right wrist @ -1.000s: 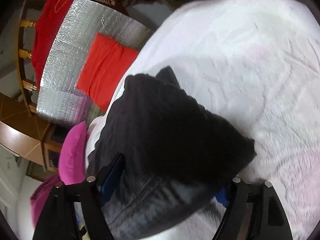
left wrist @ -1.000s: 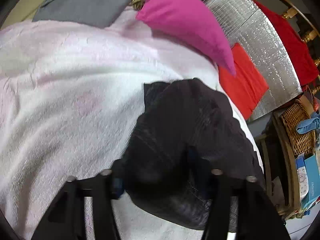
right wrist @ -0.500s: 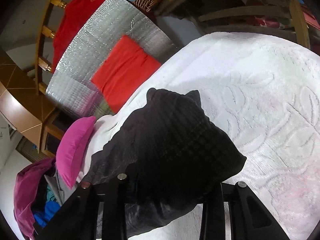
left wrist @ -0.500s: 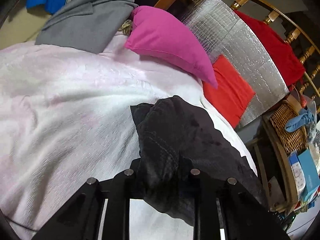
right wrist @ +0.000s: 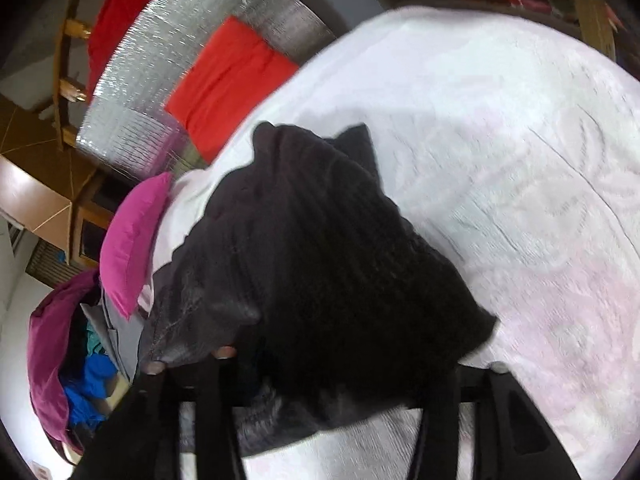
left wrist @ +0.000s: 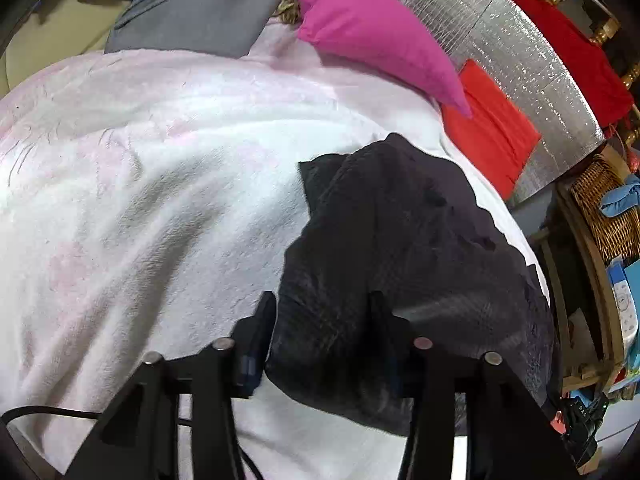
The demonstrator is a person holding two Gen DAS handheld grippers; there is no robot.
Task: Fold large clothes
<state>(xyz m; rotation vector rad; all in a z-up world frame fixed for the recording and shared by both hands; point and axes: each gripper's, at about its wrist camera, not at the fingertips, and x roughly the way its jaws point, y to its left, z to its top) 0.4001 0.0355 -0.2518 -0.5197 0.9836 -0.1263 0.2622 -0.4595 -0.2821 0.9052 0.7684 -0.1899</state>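
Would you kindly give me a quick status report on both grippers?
Left gripper shut on black garment. Right gripper buried in it, grip unclear. Garment bunched on white blanket. Nothing obstructing.

The left claw [left wrist: 322, 316] is built of matte black plastic, with round silver screw heads set along its crossbar and dark blue pads [left wrist: 253, 354] on the fingers. A thin black cable [left wrist: 48, 413] is seen beside it. The right claw [right wrist: 320, 360] is made in the same black, with similar silver screws.

Garment [left wrist: 404, 248] on the blanket [left wrist: 160, 184], pillow [left wrist: 372, 28] behind the garment at the blanket's far edge, cushion [left wrist: 488, 128] right of the pillow, basket [left wrist: 608, 208] right of the garment
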